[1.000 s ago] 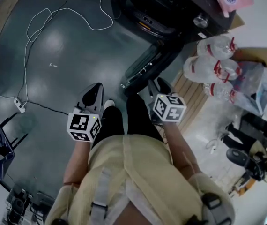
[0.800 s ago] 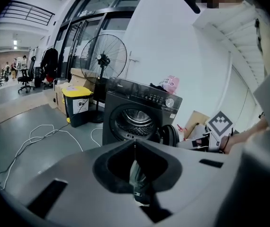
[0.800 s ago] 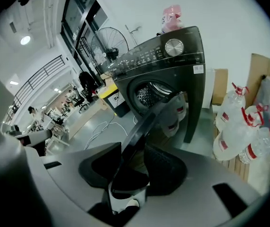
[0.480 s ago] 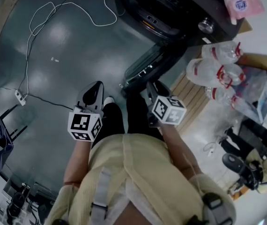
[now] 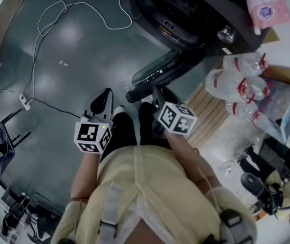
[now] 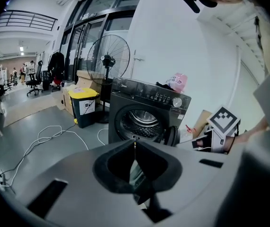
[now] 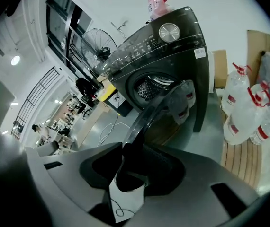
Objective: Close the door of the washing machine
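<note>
While the right gripper (image 7: 124, 148) closes its jaws around the door (image 7: 159, 109) edge, swing it smoothly shut; the left gripper (image 6: 134, 144) is clenched, empty.

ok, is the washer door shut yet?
No, the door stands swung wide out from the front of the washing machine.

I logged: grey floor (image 5: 68, 60), white cable (image 5: 58, 14) looped across; white wall (image 6: 182, 41); tall windows (image 6: 85, 37); pedestal fan (image 6: 107, 56); yellow-lidded bin (image 6: 84, 105) stood beside fan.
</note>
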